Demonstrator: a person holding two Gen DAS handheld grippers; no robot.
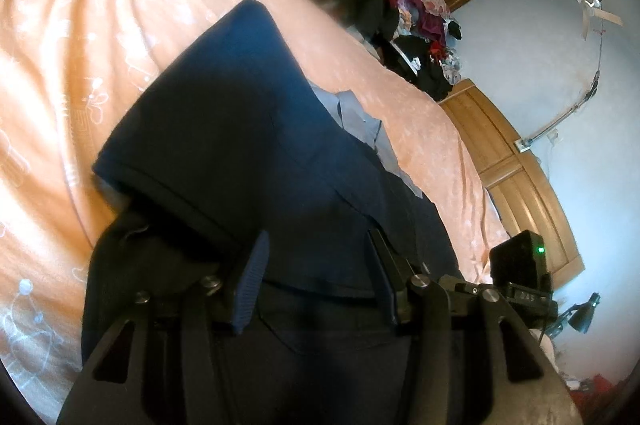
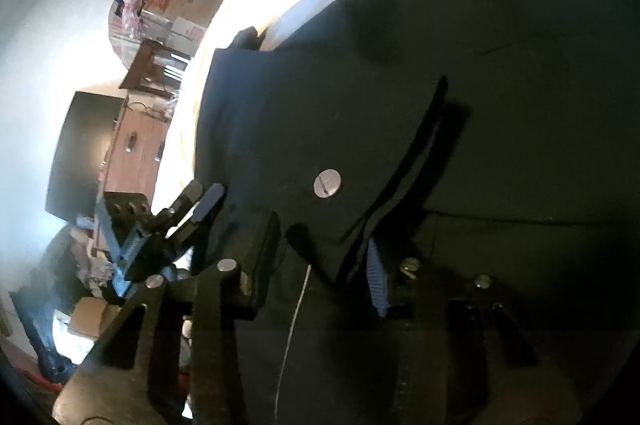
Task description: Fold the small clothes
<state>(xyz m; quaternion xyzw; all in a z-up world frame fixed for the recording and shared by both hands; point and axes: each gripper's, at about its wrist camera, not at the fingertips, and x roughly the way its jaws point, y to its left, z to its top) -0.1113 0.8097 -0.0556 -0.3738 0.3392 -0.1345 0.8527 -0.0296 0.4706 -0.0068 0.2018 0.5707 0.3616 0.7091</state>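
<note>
Little can be read here. In the left wrist view, a small black device (image 1: 520,299) at the right edge bears pale characters, too blurred to make out. In the right wrist view, red print on the cardboard boxes (image 2: 176,9) is illegible.

Left wrist view: looked forward along its gripper's fingers, tilted, very close to a dark navy garment (image 1: 248,145) that filled the frame's centre; beyond it an orange bedspread (image 1: 100,25), a clothes pile (image 1: 416,21), wooden panelling and a ceiling fan.

Right wrist view: equally close, rolled sideways, the same garment (image 2: 440,85) covering most of the frame; cluttered room at left. Shared: the garment.
</note>
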